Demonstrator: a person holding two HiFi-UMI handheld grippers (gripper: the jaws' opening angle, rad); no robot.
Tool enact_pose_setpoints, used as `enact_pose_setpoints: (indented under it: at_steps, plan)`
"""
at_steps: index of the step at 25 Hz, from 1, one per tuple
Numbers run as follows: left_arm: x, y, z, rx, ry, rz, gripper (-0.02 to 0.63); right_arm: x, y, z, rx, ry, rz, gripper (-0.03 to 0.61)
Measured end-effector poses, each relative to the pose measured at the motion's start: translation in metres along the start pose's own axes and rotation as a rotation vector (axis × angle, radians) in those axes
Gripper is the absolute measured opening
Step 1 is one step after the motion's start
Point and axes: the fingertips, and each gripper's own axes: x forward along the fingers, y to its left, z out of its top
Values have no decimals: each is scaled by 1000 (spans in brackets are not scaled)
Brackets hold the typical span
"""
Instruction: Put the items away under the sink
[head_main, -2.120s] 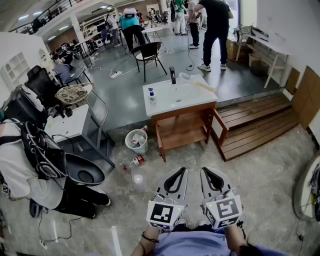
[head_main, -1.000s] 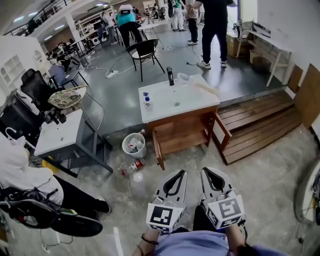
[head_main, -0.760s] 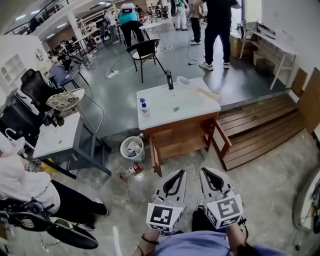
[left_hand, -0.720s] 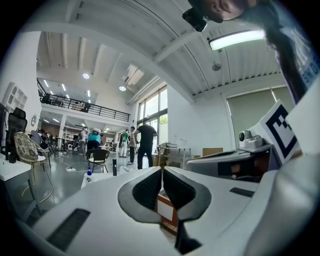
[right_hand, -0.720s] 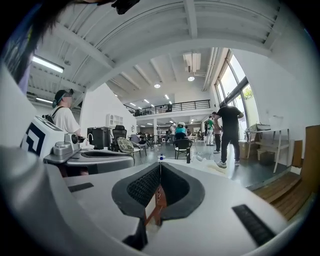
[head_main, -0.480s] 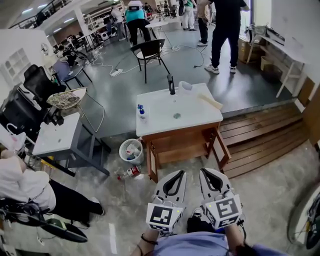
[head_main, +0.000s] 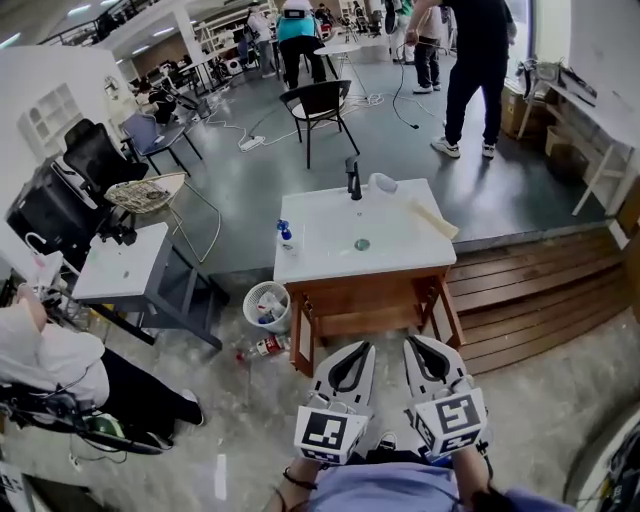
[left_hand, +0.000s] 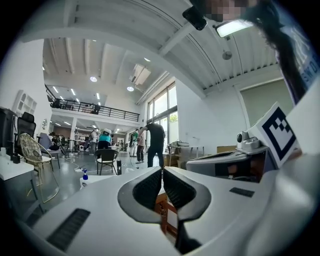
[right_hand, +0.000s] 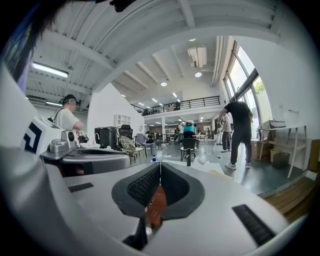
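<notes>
Head view: left gripper (head_main: 358, 347) and right gripper (head_main: 418, 343) side by side, low in frame, both pointing at the wooden cabinet (head_main: 365, 305) under the white sink (head_main: 330, 245), well short of it. Left gripper view: jaws closed tip to tip, nothing between them. Right gripper view: same, jaws together and empty, with something reddish-brown showing past the gap. Spray bottle (head_main: 286, 235) upright at the sink's left edge, black faucet (head_main: 353, 178) at the back. Red-labelled bottle (head_main: 266, 348) lies on the floor left of the cabinet, near the white wastebasket (head_main: 266, 305).
</notes>
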Motion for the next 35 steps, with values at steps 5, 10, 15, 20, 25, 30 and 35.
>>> enact_pose_setpoints:
  at_steps: [5, 10, 15, 20, 25, 30, 35]
  plan:
    - [6, 6, -1, 0, 10, 37, 21, 6, -3, -1, -2, 1, 32, 17]
    - [9, 10, -2, -19, 18, 60, 21, 8, -3, -4, 3, 4, 54, 17]
    - [18, 4, -5, -5, 38, 40, 21, 11, -15, -4, 10, 4, 36, 17]
    - [39, 8, -9, 43, 46, 16, 22, 29, -35, -6, 17, 2, 8, 17]
    - [69, 24, -10, 22, 41, 2, 23, 50, -57, -4, 27, 16, -27, 17]
    - [118, 42, -16, 7, 59, -49, 23, 87, -88, -5, 42, 43, -66, 17]
    - [178, 66, -12, 7, 68, -102, 23, 131, -124, 1, 61, 63, -102, 17]
